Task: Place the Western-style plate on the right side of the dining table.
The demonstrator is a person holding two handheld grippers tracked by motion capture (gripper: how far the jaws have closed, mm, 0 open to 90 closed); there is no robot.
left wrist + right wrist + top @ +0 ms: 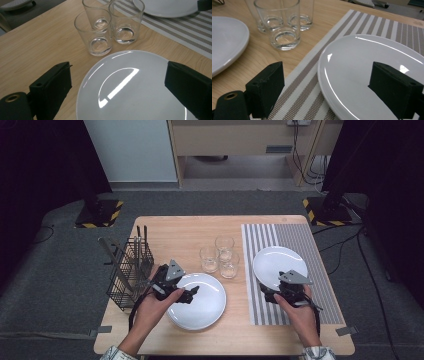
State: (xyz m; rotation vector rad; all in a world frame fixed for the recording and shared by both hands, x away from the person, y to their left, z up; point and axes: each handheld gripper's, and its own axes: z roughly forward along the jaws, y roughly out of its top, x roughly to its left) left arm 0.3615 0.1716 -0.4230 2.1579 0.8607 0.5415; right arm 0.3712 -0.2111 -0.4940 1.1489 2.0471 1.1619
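With both grippers, left gripper [192, 292] and right gripper [278, 291], spread wide over white plates [200, 302], I risk knocking the glass tumblers [220, 256] beside the left plate.

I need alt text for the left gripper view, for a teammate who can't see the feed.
The left gripper, its two black jaws wide open, hovers over the rim of a white plate on a wooden table. Beyond the plate stand three empty clear glasses clustered together, and a second white plate rests on a striped placemat at the top right.
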